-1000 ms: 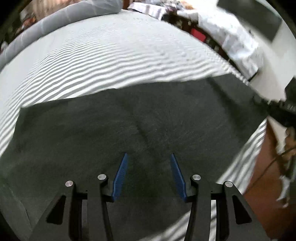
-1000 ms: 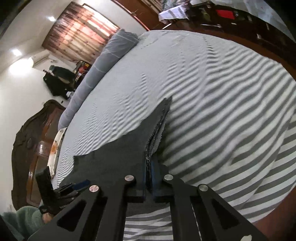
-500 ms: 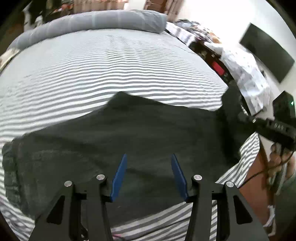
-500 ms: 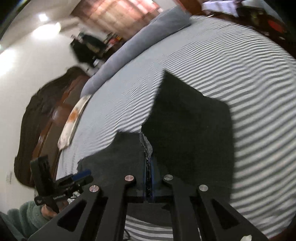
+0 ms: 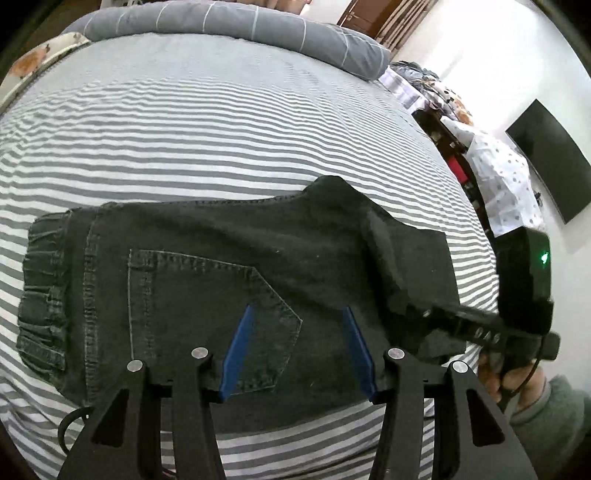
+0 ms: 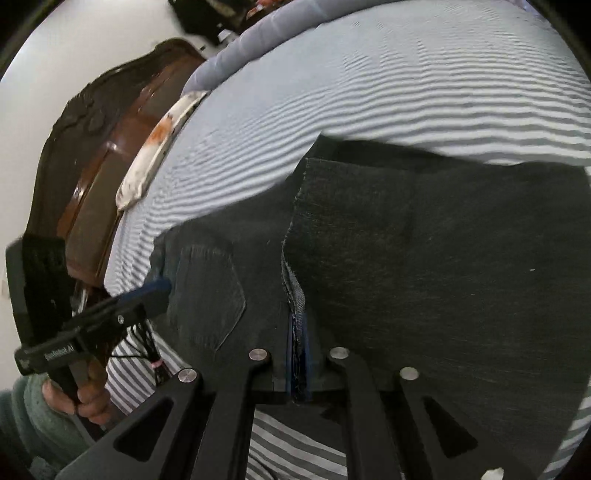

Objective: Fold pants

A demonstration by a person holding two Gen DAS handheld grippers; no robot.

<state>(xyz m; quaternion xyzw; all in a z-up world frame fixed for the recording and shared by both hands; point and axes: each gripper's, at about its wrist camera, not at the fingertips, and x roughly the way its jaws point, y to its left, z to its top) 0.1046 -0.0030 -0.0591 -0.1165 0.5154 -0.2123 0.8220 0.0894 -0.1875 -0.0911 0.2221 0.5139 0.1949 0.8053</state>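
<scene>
Dark grey denim pants (image 5: 229, 266) lie on the striped bed sheet (image 5: 184, 129), waistband (image 5: 44, 288) to the left and back pocket (image 5: 207, 306) facing up. My left gripper (image 5: 298, 309) hovers open over the pocket with nothing between its blue pads. In the right wrist view, the leg (image 6: 424, 258) is folded back over the seat of the pants. My right gripper (image 6: 297, 343) still has the frayed hem (image 6: 293, 291) between its pads while its jaws are opening. That view also shows the left gripper (image 6: 155, 295) at the left, above the pocket.
A long grey bolster (image 5: 240, 26) lies along the far side of the bed. A dark wooden headboard (image 6: 92, 147) stands at the left. Cluttered furniture (image 5: 498, 177) and a wall screen (image 5: 550, 162) are at the right. Sleeved hands (image 5: 517, 376) hold both grippers near the bed's front edge.
The right gripper has carried the leg hem across, so the leg now lies folded over the seat. The left gripper has drawn back, and the waistband and pocket have come into view.
</scene>
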